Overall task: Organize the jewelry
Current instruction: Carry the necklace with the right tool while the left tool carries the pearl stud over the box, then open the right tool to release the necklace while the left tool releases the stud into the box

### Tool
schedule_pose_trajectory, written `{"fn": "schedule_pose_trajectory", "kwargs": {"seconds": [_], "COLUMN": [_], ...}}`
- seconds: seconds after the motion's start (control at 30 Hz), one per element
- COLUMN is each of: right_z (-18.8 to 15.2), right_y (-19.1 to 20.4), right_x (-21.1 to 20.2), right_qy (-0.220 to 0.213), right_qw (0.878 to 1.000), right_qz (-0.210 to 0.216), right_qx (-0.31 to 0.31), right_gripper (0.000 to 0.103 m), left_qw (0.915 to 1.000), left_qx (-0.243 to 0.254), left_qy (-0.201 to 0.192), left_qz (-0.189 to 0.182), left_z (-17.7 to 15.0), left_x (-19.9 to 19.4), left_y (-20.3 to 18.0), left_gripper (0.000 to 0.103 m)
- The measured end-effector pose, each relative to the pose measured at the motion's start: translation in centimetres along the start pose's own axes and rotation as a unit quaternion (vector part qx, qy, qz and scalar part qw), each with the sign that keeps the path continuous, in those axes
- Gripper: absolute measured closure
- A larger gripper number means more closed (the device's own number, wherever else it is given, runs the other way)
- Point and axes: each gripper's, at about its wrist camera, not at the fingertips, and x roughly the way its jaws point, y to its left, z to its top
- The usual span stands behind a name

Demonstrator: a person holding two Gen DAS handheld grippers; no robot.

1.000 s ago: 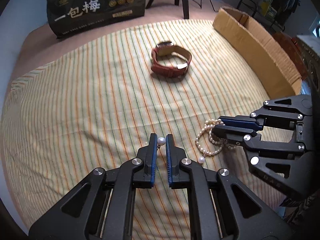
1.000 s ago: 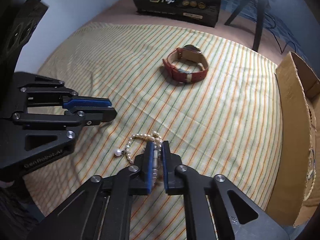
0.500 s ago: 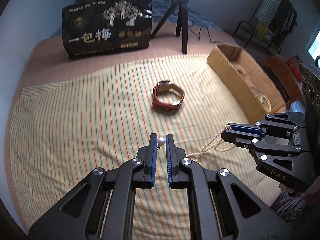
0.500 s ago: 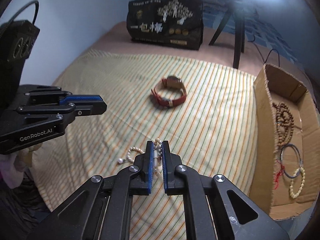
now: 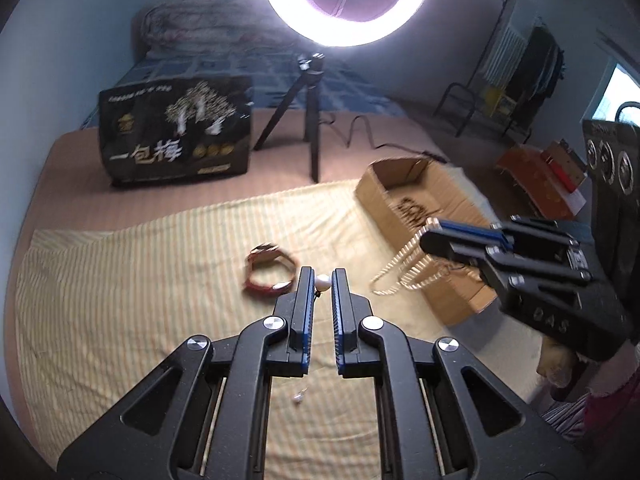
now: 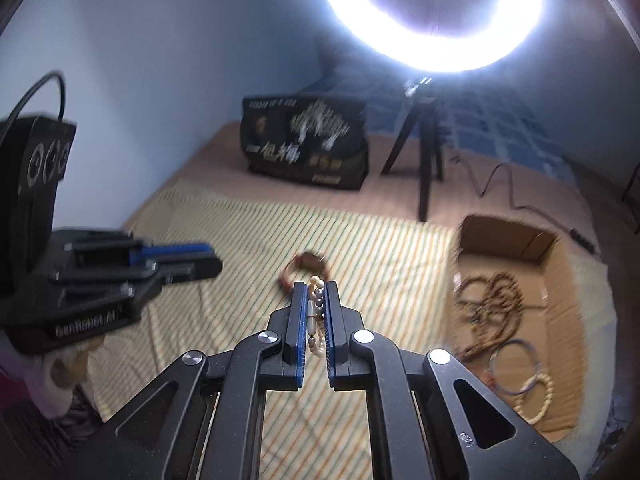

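Note:
My left gripper (image 5: pixel 322 277) is shut on a pearl earring (image 5: pixel 322 282), held high above the striped cloth (image 5: pixel 120 280). My right gripper (image 6: pixel 314 296) is shut on a pearl bracelet (image 6: pixel 315 312); in the left wrist view the bracelet (image 5: pixel 404 268) hangs in loops from it, next to the cardboard box (image 5: pixel 420 192). The box (image 6: pixel 560 280) holds brown bead strings (image 6: pixel 500 300), thin bangles (image 6: pixel 516 364) and a pale bead bracelet. A red-strapped watch (image 5: pixel 270 270) lies on the cloth. A second small pearl earring (image 5: pixel 298 397) lies on the cloth below my left gripper.
A black printed bag (image 5: pixel 176 136) stands at the back of the bed. A tripod (image 5: pixel 308 120) carries a bright ring light (image 5: pixel 344 0), with its cable trailing right. A clothes rack (image 5: pixel 532 64) and red boxes (image 5: pixel 540 176) stand at the far right.
Both grippers have risen well above the cloth. The right gripper has lifted the pearl bracelet off the cloth and carried it toward the box. The left still holds the earring.

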Motion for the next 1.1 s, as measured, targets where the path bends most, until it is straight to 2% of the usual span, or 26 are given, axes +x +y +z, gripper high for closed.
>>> {"fn": "schedule_pose_trajectory", "kwargs": {"seconds": [0.2,0.47,0.8,1.1], "right_z": [2.2,2.8,1.8,0.6], "right_y": [-3.2,-7.7,-14.5,-18.9], "right_x": [-2.4,-3.9,-3.5,-1.3], "right_qy": [-0.039,-0.06,-0.051,-0.024], "right_qw": [0.999,0.994,0.986,0.982], "right_qz": [-0.025,-0.067,-0.124,-0.136], "right_qx": [0.027,0.061,0.102,0.127], "right_gripper": [0.097,0.097,0.097,0.097], "left_qw": [0.9995,0.9978,0.9957,0.9945], "left_qx": [0.018,0.034,0.046,0.055], "left_qy": [-0.011,-0.021,-0.011,0.02], "left_qz": [-0.023,-0.054,-0.079,-0.087], "left_z": [1.3,2.6,3.1,2.7], "left_x": [0.4,1.4,4.6,9.4], "left_y": [-3.3,-7.6,-12.1,-15.2], "left_gripper": [0.096,0.096,0.096,0.096]}}
